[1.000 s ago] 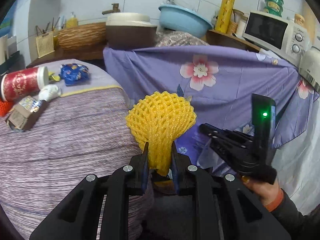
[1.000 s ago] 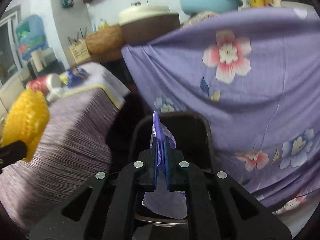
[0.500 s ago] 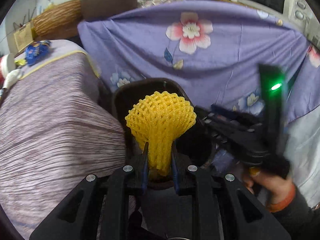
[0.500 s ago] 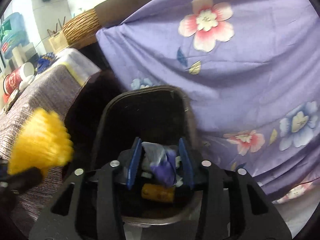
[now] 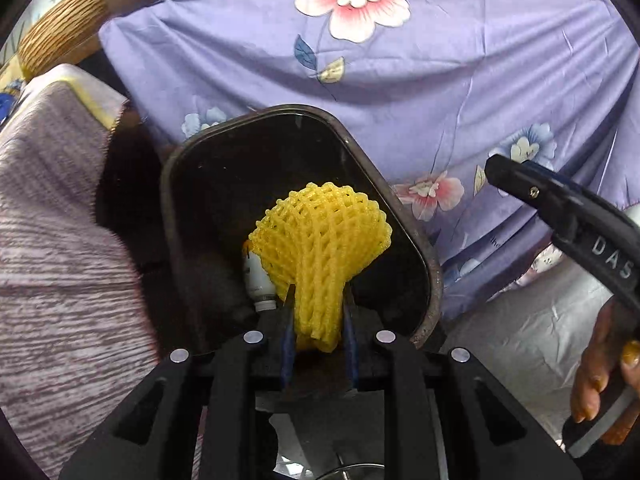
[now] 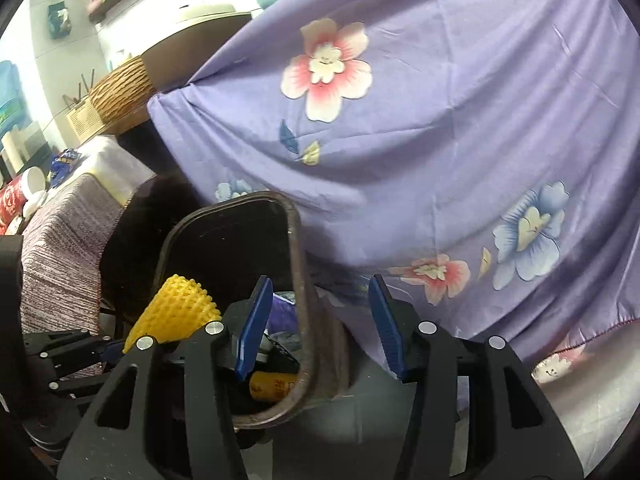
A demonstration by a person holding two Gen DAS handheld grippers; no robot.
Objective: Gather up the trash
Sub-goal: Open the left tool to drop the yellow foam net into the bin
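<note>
My left gripper (image 5: 318, 304) is shut on a yellow foam fruit net (image 5: 320, 236) and holds it over the open mouth of a dark trash bin (image 5: 404, 216). A white bottle (image 5: 256, 276) lies inside the bin beside the net. My right gripper (image 6: 320, 312) is open and empty, its blue pads straddling the bin's right rim (image 6: 300, 280). The net also shows in the right wrist view (image 6: 176, 308). Purple wrapper trash (image 6: 282, 312) and a yellow can (image 6: 272, 386) lie in the bin.
A purple floral cloth (image 5: 440, 80) hangs behind the bin. A table with a striped cloth (image 5: 52, 240) stands at left; a red cup (image 6: 12, 200) and blue wrapper (image 6: 64, 162) lie on it. A wicker basket (image 6: 116, 88) sits behind.
My left gripper moved down and right, bringing the net over the bin. My right gripper opened, dropped the purple wrapper into the bin, and shifted right over the rim.
</note>
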